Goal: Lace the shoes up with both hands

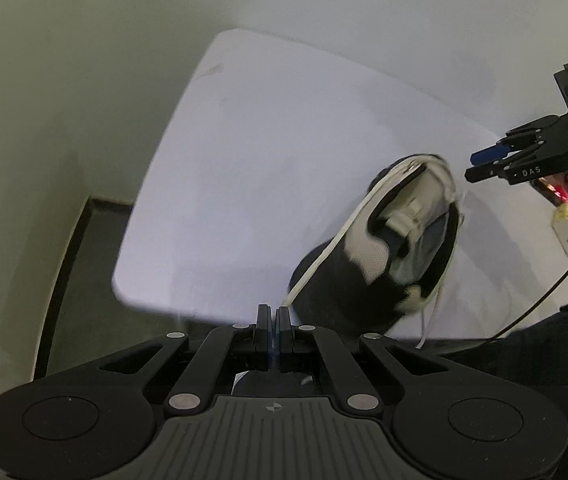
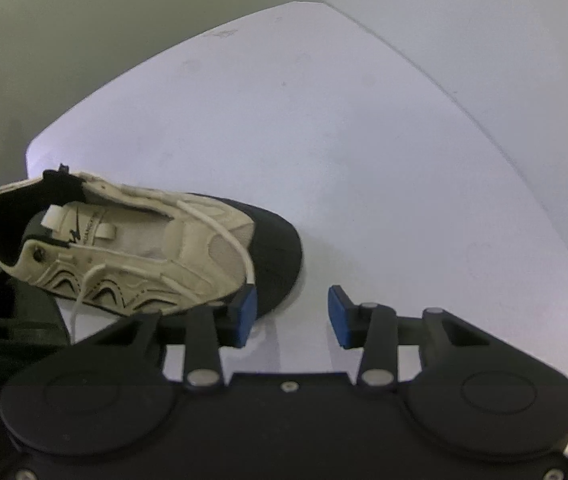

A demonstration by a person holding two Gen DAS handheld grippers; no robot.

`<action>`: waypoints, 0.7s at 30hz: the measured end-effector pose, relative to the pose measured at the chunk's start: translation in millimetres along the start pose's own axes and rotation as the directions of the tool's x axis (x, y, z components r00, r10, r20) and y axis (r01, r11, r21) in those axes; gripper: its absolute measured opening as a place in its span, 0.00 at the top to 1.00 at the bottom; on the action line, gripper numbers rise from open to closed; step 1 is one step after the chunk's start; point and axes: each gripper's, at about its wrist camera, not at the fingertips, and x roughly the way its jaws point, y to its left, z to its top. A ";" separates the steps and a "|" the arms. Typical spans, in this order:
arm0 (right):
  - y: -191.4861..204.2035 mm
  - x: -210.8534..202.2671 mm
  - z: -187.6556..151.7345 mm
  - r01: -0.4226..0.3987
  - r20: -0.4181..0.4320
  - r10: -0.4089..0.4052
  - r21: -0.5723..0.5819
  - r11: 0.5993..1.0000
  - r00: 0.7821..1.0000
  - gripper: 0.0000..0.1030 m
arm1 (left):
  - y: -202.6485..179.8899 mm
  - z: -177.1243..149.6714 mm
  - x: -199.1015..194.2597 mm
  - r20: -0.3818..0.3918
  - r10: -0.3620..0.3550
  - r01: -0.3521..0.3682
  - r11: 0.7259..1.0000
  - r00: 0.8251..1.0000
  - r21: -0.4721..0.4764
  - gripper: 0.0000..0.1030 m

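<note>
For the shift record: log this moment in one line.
left gripper: shut on white lace | right gripper: open, nothing held, beside black toe | cream-and-black shoe: on white table

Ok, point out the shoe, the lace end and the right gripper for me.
shoe (image 2: 271, 240), right wrist view, black toe cap.
lace (image 1: 324, 256), left wrist view, taut stretch running to the shut left jaws.
right gripper (image 2: 292, 312), right wrist view, midway between open jaws.
</note>
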 end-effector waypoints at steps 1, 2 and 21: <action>0.1 2.2 1.6 -0.023 0.001 0.023 0.004 1.000 1.000 0.63 | 2.1 -5.5 -2.4 -0.006 0.018 -0.019 1.000 1.000 -0.024 1.00; 0.3 4.5 3.0 -0.044 0.001 0.044 0.012 0.999 0.999 0.63 | 3.8 -10.7 -4.3 -0.014 0.031 -0.032 0.998 0.999 -0.046 1.00; 9.5 36.7 50.6 -0.078 0.008 0.077 0.149 0.986 0.997 0.53 | 2.8 -54.9 -29.7 -0.026 0.044 -0.049 0.979 0.999 -0.200 1.00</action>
